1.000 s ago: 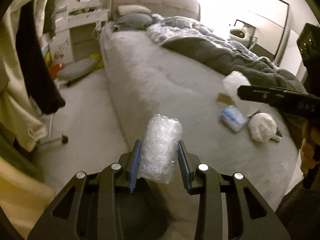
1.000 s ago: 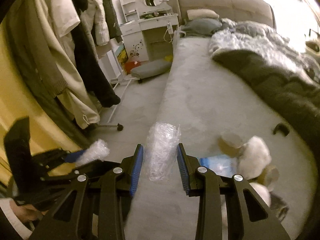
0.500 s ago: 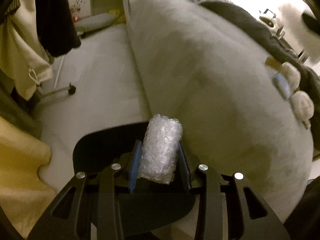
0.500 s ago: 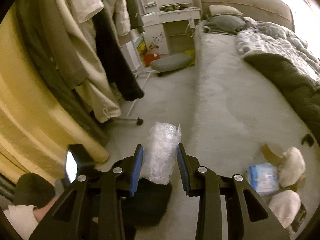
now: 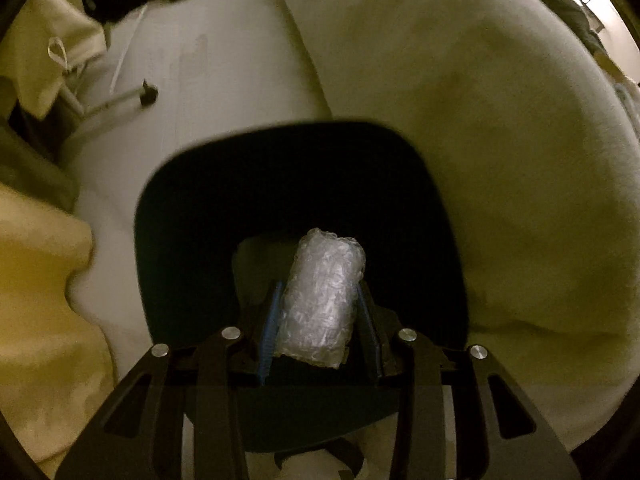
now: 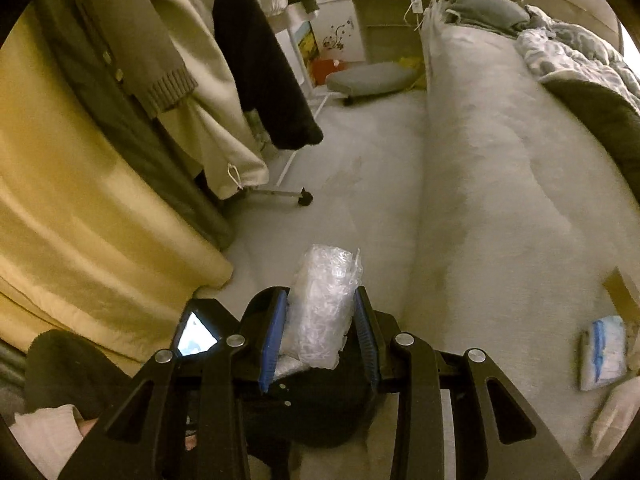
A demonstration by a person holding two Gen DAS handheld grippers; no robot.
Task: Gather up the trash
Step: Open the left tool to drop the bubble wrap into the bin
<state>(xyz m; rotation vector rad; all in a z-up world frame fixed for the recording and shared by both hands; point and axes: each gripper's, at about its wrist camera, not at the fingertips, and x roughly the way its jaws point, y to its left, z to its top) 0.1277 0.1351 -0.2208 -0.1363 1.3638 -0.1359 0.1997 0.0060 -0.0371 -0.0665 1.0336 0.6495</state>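
Observation:
In the left wrist view my left gripper (image 5: 320, 288) is shut on a roll of bubble wrap (image 5: 322, 300). It points steeply down into the mouth of a black bin (image 5: 280, 152), whose pale bottom shows behind the roll. My right gripper (image 6: 322, 294) is shut on a crumpled wad of clear plastic wrap (image 6: 324, 308). Just beneath it lie a dark shape and the lit screen (image 6: 196, 330) on the left hand's device. On the bed at the right edge lie a blue-and-white packet (image 6: 604, 352), a piece of cardboard (image 6: 620, 292) and a white wad (image 6: 616, 412).
The grey bed (image 6: 500, 160) runs along the right, its side close to the bin. A yellow curtain (image 6: 80, 220) and hanging coats (image 6: 256, 60) on a wheeled rack (image 6: 304, 198) fill the left. A strip of pale floor (image 6: 360, 184) lies between them. A grey cushion (image 6: 372, 76) sits further back.
The left gripper has dropped and tipped downward, so the black bin now fills its view. The right gripper has swung left toward the bin; the trash on the bed slid to the frame's right edge.

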